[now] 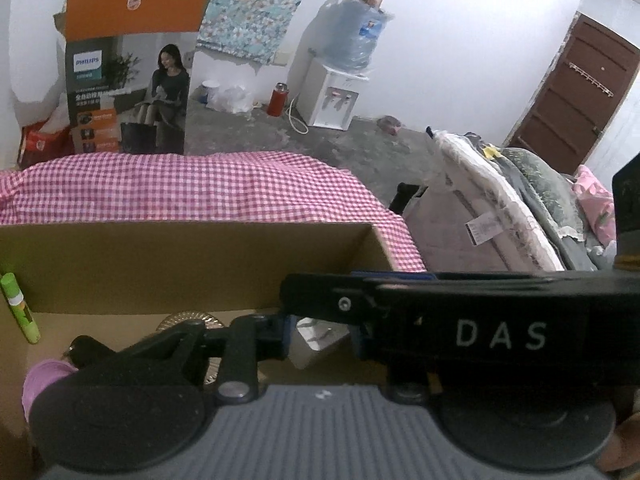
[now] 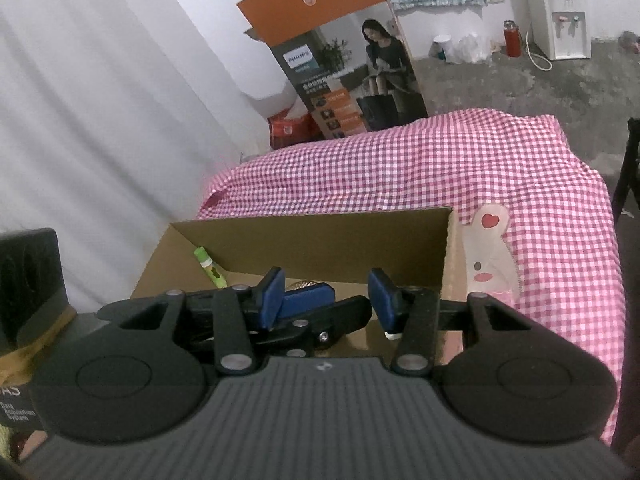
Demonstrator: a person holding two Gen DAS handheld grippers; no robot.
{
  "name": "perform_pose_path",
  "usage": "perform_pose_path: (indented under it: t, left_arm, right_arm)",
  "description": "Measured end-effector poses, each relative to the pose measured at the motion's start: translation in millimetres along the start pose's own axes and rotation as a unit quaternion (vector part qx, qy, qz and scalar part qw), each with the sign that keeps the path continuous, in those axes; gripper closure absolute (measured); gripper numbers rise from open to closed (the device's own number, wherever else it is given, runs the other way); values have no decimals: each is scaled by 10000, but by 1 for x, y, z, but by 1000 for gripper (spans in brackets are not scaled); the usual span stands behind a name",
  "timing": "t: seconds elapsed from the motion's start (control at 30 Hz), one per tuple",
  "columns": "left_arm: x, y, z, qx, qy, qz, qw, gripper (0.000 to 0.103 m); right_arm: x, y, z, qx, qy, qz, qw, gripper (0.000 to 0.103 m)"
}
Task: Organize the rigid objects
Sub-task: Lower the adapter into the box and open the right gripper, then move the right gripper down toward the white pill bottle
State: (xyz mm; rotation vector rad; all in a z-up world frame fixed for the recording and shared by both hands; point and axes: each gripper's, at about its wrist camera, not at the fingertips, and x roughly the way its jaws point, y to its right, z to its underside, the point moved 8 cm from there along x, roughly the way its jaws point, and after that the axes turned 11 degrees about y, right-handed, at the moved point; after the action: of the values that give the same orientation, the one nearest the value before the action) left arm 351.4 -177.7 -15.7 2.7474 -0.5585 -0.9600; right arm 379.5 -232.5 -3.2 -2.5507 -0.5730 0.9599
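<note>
Plainly, the main risk is the two claws fouling each other. The left claw [image 1: 320, 340] and the right claw [image 2: 328, 298] are both dipping into the same box [image 1: 180, 240]. In the right wrist view the left one's tip is sitting between the right one's spread pads [image 2: 272, 296]. If either hand is pulling away sideways or squeezing now, the fingers could be catching and dragging the box across the checked cloth [image 1: 200, 188] on the surface. A careless lift could also be clipping the box's far wall.

The things are already lying inside the box. A green stick [image 1: 20, 308] is leaning at the left wall. A ribbed dish [image 1: 188, 318] and a pale block [image 1: 316, 344] are lying on the floor of the box under the fingers, and could be getting knocked.

Both claws are tilting down and forward over the near rim. The right one is reaching in across the left wrist view from the right edge to the centre. The left claw's pads are standing narrowly parted and are pinching nothing that I can see. The right claw is gaping wider and is gripping nothing.
</note>
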Motion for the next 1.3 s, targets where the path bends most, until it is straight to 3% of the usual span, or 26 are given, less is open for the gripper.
perform_pose_path:
  t: [0.2,0.33,0.53,0.67,0.77,0.9,1.03,1.3]
  left_arm:
    - [-30,16,-5,157,255,106,9995,32]
    - [-62,26,-5,215,458,269,9984,15]
    - [-123,45,13,559,760,542,9941,0]
    - [-165,54,34,906,879,623,9900,0]
    - [-194,56,50,1173,927,578,9871,0]
    - [-222,42,72,1159,991,154,9882,0]
    - [-234,20,91,965,954,-249,9904,0]
    - [-250,-23,116,848,1016,-929,9868,0]
  right_arm:
    - [-35,-6,-1,113,362,-162,9991,53]
    - [-75,-16,-1,191,778,-263,9964,38]
    - [-147,-34,21,447,1451,-429,9875,16]
    - [-192,-46,49,557,1881,-350,9800,1]
    - [-217,-58,73,409,2110,-129,9765,1]
    - [-238,-71,104,270,2288,161,9730,1]
    - [-243,-86,128,-4,2297,680,9709,1]
    - [-215,-119,160,-1242,2055,2127,9472,1]
